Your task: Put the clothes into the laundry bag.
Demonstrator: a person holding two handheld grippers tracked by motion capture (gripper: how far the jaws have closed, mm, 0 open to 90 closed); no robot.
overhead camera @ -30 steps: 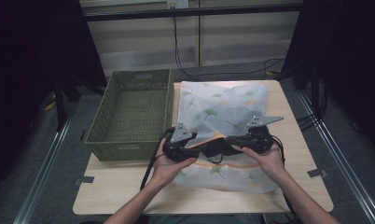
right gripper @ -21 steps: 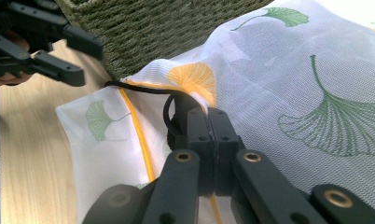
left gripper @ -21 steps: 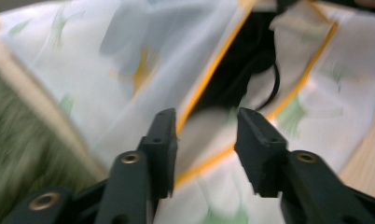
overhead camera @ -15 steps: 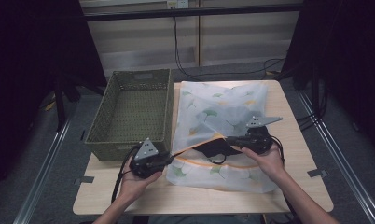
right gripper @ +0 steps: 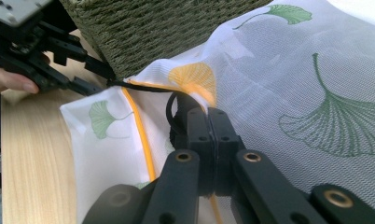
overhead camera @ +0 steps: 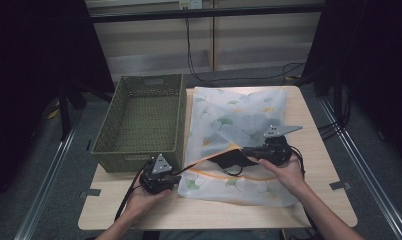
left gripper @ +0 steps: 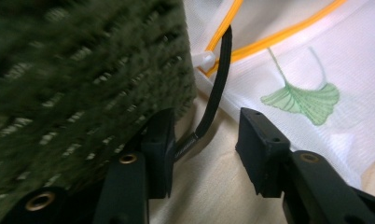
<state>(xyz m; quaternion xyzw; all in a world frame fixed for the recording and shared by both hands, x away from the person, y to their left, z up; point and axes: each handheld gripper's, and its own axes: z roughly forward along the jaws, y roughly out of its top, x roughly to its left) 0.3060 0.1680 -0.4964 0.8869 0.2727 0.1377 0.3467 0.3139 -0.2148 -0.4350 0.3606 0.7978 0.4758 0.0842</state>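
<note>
Right gripper (right gripper: pixel 209 122) clamped tight on white leaf-printed mesh laundry bag (overhead camera: pixel 239 115), centre frame. Left gripper (left gripper: pixel 205 140), lower left beside green woven basket (overhead camera: pixel 144 117), just been opening, black cable (left gripper: pixel 216 88) loose between jaws. No readable writing.

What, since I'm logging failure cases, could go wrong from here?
1. The left gripper has just been opening its jaws with the black cord between them, so the cord could slip free.
2. That gripper sits close beside the woven basket, which a jaw might snag.
3. The right gripper is shut on the mesh bag near its opening; a harder pull may drag the bag.
</note>
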